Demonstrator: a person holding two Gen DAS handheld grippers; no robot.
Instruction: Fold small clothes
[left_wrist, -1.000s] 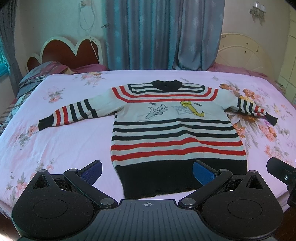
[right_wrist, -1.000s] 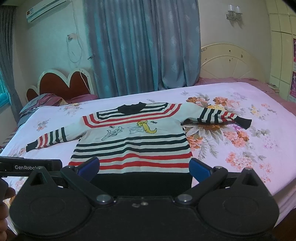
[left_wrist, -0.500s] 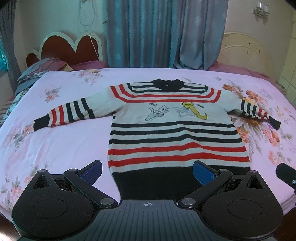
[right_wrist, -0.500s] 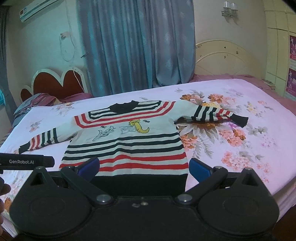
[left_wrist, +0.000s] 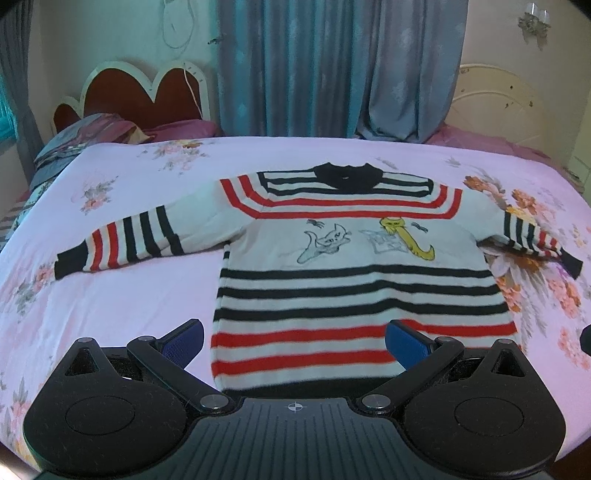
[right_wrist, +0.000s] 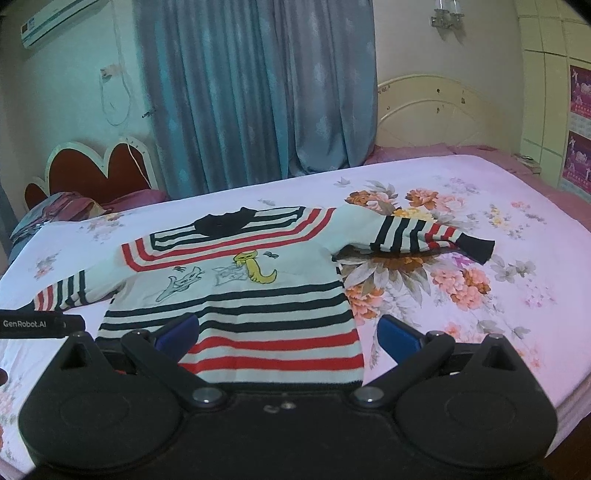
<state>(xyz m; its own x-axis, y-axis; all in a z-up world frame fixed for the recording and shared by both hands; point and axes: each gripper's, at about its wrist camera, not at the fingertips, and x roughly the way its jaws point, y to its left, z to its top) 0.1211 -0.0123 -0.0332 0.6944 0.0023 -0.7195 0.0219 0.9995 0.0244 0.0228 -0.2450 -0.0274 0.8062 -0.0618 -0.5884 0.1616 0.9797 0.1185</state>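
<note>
Both grippers close in on the hem of a sweater spread flat on the bed.

Left wrist view: the left gripper (left_wrist: 293, 341) hangs wide and empty over the sweater (left_wrist: 354, 266) near the bed's (left_wrist: 110, 295) front edge; it has moved forward in the last second, so a hem grasp looks next. The black hem band is now hidden behind the gripper body.
Right wrist view: the right gripper (right_wrist: 288, 338), also wide and empty, has advanced toward the hem's right corner. The left sleeve cuff is cut off by the other tool.
</note>
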